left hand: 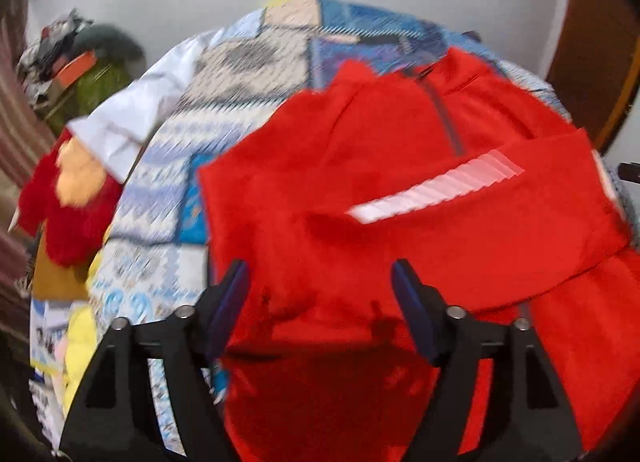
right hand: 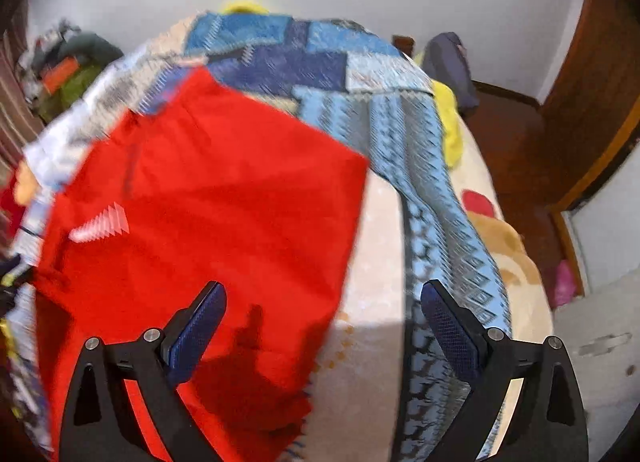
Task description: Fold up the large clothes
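Left gripper (left hand: 320, 278) spread wide above the red jacket (left hand: 400, 202), nothing between its fingers. Right gripper (right hand: 322, 302) likewise agape over the jacket's right edge. Jacket partly folded on the patterned blanket (right hand: 320, 62) across the bed (right hand: 372, 246).

Motion blur smears both views. The red garment (left hand: 400, 202) runs off the lower edge in the left wrist view, its hem unseen. The patterned blanket (right hand: 400, 134) is partly covered by it, and the clutter pile (left hand: 64, 58) is too blurred to identify.

No legible text, labels or numbers.
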`<state>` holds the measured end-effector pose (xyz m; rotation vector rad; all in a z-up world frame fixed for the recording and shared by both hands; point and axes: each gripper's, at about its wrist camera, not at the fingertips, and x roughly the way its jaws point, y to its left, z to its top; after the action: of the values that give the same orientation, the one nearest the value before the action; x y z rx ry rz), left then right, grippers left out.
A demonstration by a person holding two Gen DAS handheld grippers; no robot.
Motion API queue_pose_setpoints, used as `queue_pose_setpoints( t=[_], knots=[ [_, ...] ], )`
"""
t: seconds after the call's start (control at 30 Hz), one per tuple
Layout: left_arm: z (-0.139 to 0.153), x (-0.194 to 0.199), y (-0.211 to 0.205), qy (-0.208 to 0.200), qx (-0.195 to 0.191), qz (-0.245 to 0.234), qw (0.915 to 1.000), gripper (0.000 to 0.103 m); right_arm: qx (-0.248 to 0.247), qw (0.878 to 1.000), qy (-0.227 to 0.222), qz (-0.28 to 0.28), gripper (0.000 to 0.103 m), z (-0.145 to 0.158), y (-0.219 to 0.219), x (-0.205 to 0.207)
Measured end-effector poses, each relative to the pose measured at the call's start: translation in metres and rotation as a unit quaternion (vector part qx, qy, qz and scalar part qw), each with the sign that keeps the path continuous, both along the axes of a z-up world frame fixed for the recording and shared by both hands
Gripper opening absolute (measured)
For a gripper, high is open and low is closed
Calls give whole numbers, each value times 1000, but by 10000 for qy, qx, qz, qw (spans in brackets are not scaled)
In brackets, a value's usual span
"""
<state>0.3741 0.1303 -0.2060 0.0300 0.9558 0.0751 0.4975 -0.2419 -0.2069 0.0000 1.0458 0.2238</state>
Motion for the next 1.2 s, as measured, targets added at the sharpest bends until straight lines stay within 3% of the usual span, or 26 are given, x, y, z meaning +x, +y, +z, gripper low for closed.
queue_pose_setpoints(
  t=[0.1, 0.17, 0.37, 0.43, 0.5, 0.63, 0.77, 0.83, 0.93, 1.0, 1.2],
  knots=[
    [-6, 14, -15, -9, -128, -125, 9998, 82, 175, 9997, 124, 155, 98, 1, 16, 1],
    [-19, 23, -24, 157, -19, -198, 9997, 82, 120, 9990, 259, 349, 98, -7, 29, 1],
    [-78, 36, -20, 713, 858, 20, 9938, 82, -502, 9932, 576, 876, 98, -45, 56, -13],
    [-91, 32, -4, 791, 844, 197, 9931, 76, -566, 9921, 587, 957, 98, -53, 53, -19],
    [-98, 29, 5, 852, 752, 245, 9932, 60, -545, 9920, 584, 974, 98, -54, 48, -25],
    [-100, 27, -1, 890, 1017, 93, 9908, 60, -369, 9932, 668, 881, 98, -47, 35, -30],
    [-85, 30, 0, 972, 872, -26, 9914, 58, -323, 9951, 459, 813, 98, -22, 27, -30],
    [-63, 31, -2, 832, 699, -227, 9938, 59, -300, 9956, 275, 842, 98, -5, 25, -28],
    [-31, 34, -5, 532, 693, -394, 9954, 72, -271, 9956, -28, 896, 98, 22, 29, -15],
    [-5, 42, -2, 236, 683, -430, 9965, 88, -181, 9953, -194, 932, 98, 35, 34, -4],
    [38, 94, 4, -104, 247, -518, 9983, 93, 67, 9930, -397, 1114, 98, 48, 67, 48]
  ],
)
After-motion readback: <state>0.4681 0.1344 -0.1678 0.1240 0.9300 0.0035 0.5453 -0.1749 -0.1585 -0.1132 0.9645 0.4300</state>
